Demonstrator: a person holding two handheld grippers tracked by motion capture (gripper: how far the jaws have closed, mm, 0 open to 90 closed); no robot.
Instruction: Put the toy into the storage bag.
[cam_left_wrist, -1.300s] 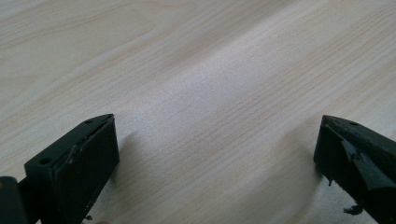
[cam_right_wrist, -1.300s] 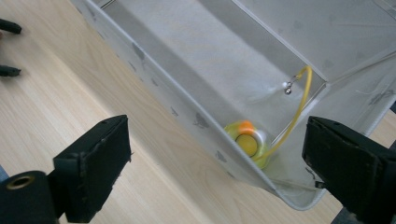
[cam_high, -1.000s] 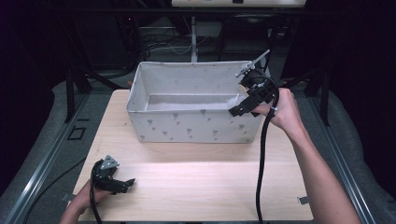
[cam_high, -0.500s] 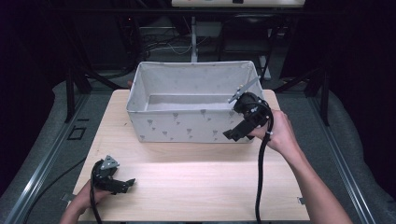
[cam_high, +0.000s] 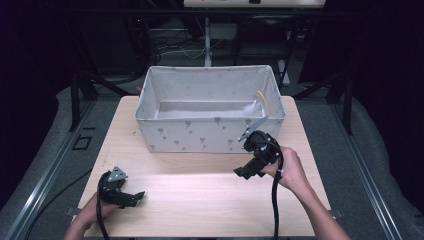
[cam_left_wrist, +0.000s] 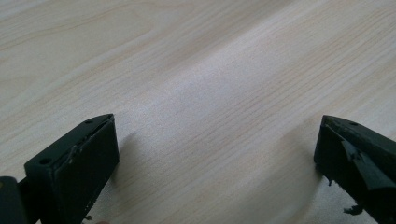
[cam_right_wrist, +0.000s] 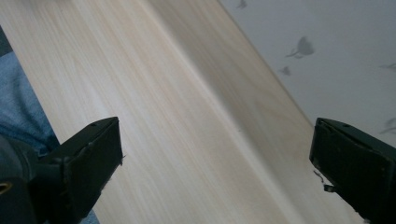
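A grey-white fabric bin (cam_high: 210, 132) with small dark prints stands at the back middle of the light wooden table (cam_high: 200, 195). A thin, pale yellow curved thing (cam_high: 262, 100) lies against its right inner wall. My right gripper (cam_high: 243, 173) hovers low over the table just in front of the bin's right front corner, open and holding nothing. In the right gripper view its jaws (cam_right_wrist: 215, 158) stand wide apart over bare wood, with the bin's printed wall (cam_right_wrist: 327, 56) at the upper right. My left gripper (cam_high: 134, 197) rests near the front left edge, open and holding nothing (cam_left_wrist: 217, 158).
Grey carpet (cam_high: 50, 165) surrounds the table. Dark frame legs and cables (cam_high: 205, 35) stand behind the bin. The right gripper's black cable (cam_high: 274, 205) trails along the forearm to the front edge. Bare wood lies between the two grippers.
My right gripper has drawn back from the bin's right rim toward the person and come down in front of the bin. The left gripper has stayed put.
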